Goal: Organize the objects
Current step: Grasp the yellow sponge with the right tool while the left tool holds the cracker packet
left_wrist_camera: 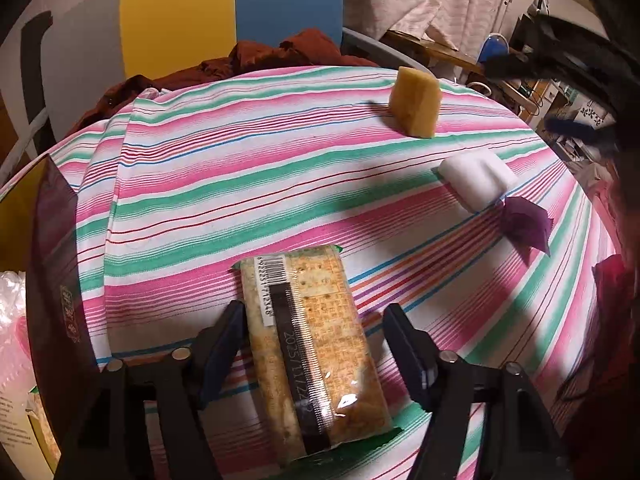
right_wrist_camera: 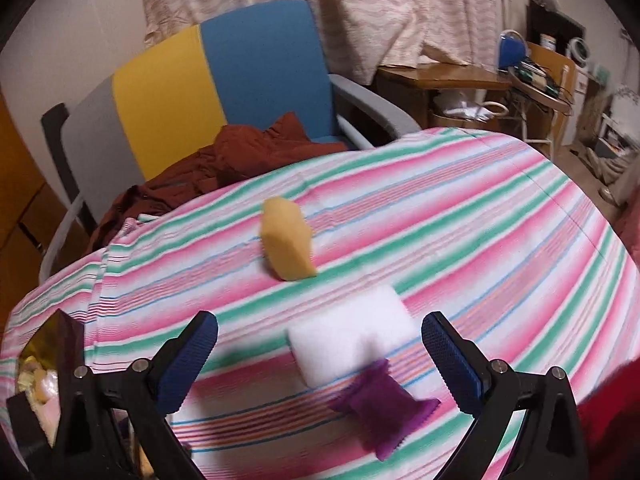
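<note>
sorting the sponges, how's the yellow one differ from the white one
The yellow sponge stands up on a narrow side; the white sponge lies flat.
The yellow sponge sits farther back on the striped cloth, with nothing touching it; the white sponge is nearer, with a purple sachet right at its front edge.
The yellow sponge looks rough and wedge-like; the white sponge looks smooth and blocky.
Both rest on the cloth, held by neither gripper.

glossy plastic cracker pack (left_wrist_camera: 312,356), striped cloth tablecloth (left_wrist_camera: 224,184)

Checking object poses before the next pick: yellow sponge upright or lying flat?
Upright. The yellow sponge stands on a narrow edge on the striped cloth, taller than wide in both views; the white sponge nearby lies flat.
</note>
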`<act>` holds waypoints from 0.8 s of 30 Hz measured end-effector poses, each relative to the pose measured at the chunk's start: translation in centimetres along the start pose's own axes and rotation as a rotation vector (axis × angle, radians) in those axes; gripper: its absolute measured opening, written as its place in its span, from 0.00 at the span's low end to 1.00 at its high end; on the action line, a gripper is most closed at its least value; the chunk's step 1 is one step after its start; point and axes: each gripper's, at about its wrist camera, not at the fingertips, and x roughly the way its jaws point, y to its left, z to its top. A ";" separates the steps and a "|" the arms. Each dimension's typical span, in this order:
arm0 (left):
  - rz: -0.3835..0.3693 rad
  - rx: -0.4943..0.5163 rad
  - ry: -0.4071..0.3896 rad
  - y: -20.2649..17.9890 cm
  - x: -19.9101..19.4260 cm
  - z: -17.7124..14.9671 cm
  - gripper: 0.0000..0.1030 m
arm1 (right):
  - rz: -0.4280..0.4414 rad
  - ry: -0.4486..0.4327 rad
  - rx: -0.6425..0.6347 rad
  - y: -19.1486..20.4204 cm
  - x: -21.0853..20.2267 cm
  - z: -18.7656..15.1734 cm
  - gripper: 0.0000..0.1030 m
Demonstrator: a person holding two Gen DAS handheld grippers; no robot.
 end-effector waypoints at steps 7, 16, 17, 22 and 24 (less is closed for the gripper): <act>0.025 0.033 -0.041 -0.1 0.0 -0.6 0.62 | -0.007 0.018 -0.098 2.7 3.8 3.0 0.91; 0.045 0.052 -0.072 -0.5 0.0 -0.7 0.62 | -0.067 0.065 -0.197 4.4 10.3 4.4 0.25; 0.047 0.053 -0.075 -0.6 0.1 -0.7 0.62 | -0.060 0.061 -0.209 4.3 10.3 4.4 0.25; 0.058 0.057 -0.077 -0.9 0.2 -0.7 0.62 | -0.016 0.047 -0.183 3.4 9.5 5.0 0.25; 0.059 0.055 -0.077 -0.9 0.2 -0.7 0.62 | -0.001 0.048 -0.173 3.0 9.5 5.1 0.25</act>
